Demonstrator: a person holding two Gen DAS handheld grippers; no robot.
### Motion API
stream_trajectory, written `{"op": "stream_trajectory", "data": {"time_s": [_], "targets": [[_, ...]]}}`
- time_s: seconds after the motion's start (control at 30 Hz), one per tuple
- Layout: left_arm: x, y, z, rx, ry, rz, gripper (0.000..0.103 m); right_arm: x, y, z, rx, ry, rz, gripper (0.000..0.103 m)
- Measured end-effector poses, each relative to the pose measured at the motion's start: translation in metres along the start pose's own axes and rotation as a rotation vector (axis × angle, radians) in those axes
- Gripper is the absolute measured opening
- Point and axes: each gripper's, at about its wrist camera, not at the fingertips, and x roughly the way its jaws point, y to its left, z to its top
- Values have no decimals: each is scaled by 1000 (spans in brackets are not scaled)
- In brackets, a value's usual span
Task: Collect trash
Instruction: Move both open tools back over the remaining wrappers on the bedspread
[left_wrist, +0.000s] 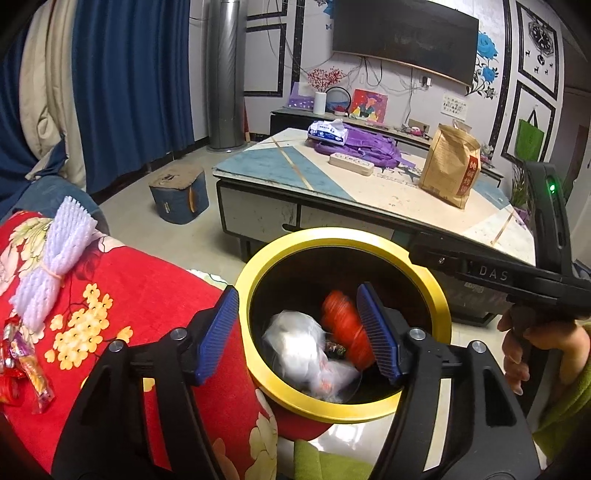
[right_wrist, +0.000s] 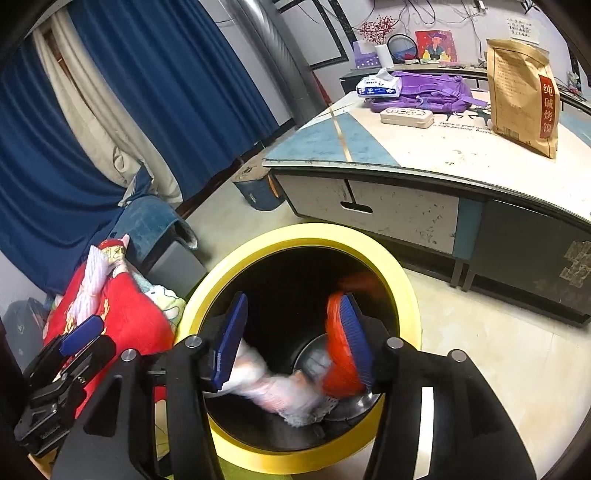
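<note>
In the left wrist view the left tool (left_wrist: 301, 334) sits at the lower middle of the frame, its ribbed blue pads spread wide with nothing between them. Below it opens a round bin (left_wrist: 436, 295) with a smooth yellow rim and dark inner wall. Inside lie a crumpled white plastic bag (left_wrist: 295, 343) and a blurred orange-red piece (left_wrist: 345, 328) with a ridged look.

In the right wrist view the right tool (right_wrist: 293, 341) is likewise released, at the lower middle of the frame over the same bin's mouth. The orange-red piece (right_wrist: 338, 354) shows just beside the right pad; blur hides whether they touch.

At the left of the left wrist view, a red floral cloth (left_wrist: 147, 295) covers a soft surface beside the bin. On it rest a bundle of white foam netting (left_wrist: 51, 258) tied with a rubber band and, at the far left edge, shiny red-and-clear wrappers (left_wrist: 22, 362).

At the upper right stands the counter (left_wrist: 369, 188), glossy with blue and cream panels, carrying a creased brown paper bag (left_wrist: 450, 166), a purple backpack (left_wrist: 362, 146), a tissue pack (left_wrist: 328, 131) and a flat cream case (left_wrist: 351, 164).
</note>
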Motion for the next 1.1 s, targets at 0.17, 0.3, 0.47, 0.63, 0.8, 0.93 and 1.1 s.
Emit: {"op": "stream_trajectory", "data": {"time_s": [0.17, 0.3, 0.47, 0.63, 0.8, 0.93, 1.1], "targets": [[-14, 5, 2, -25, -31, 10, 69, -3, 4, 2, -4, -14, -1, 54], [-26, 13, 1, -61, -51, 13, 87, -10, 12, 3, -22, -51, 3, 58], [-39, 21, 4, -95, -77, 28, 92, -22, 24, 5, -51, -118, 11, 72], [-53, 28, 2, -122, -103, 46, 92, -28, 35, 5, -74, -150, 23, 78], [-65, 37, 2, -143, -123, 64, 92, -28, 46, 4, -94, -146, 36, 79], [-77, 41, 2, -156, -149, 84, 92, -29, 56, 1, -116, -144, 48, 79], [-92, 50, 2, -173, -183, 110, 92, -34, 69, -1, -146, -150, 68, 80]]}}
